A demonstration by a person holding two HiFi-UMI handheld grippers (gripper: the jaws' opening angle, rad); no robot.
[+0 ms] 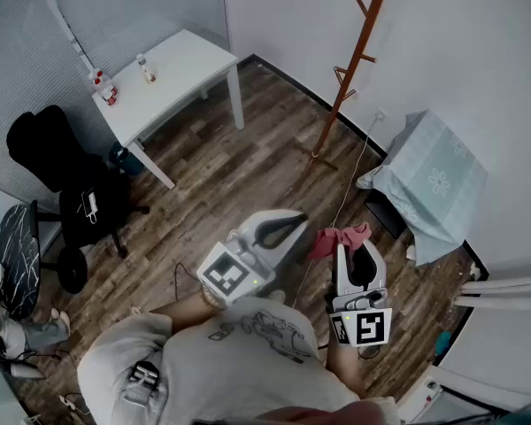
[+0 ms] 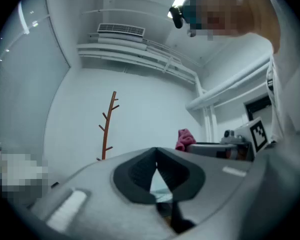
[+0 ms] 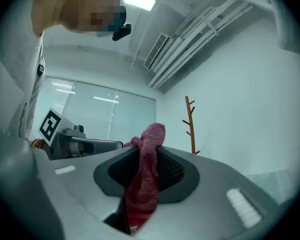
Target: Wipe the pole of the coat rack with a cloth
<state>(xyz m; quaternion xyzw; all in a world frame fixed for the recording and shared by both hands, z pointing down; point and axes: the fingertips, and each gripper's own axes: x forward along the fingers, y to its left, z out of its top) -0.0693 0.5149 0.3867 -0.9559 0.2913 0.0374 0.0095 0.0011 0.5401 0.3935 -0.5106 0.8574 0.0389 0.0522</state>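
Observation:
The wooden coat rack (image 1: 352, 60) stands by the far white wall, its pole leaning up and right in the head view; it also shows far off as a coat rack (image 2: 108, 124) in the left gripper view and a coat rack (image 3: 191, 125) in the right gripper view. My right gripper (image 1: 349, 239) is shut on a red cloth (image 1: 338, 238), which bunches above the closed jaws as the cloth (image 3: 149, 156). My left gripper (image 1: 299, 224) is shut with nothing in it, its tips meeting at the gripper (image 2: 156, 156). Both are held level, well short of the rack.
A white table (image 1: 173, 78) with small bottles (image 1: 104, 86) stands far left. A black office chair (image 1: 62, 184) is at left. A stand draped in a pale blue cover (image 1: 434, 184) sits right of the rack. A white cable (image 1: 352, 184) trails across the wood floor.

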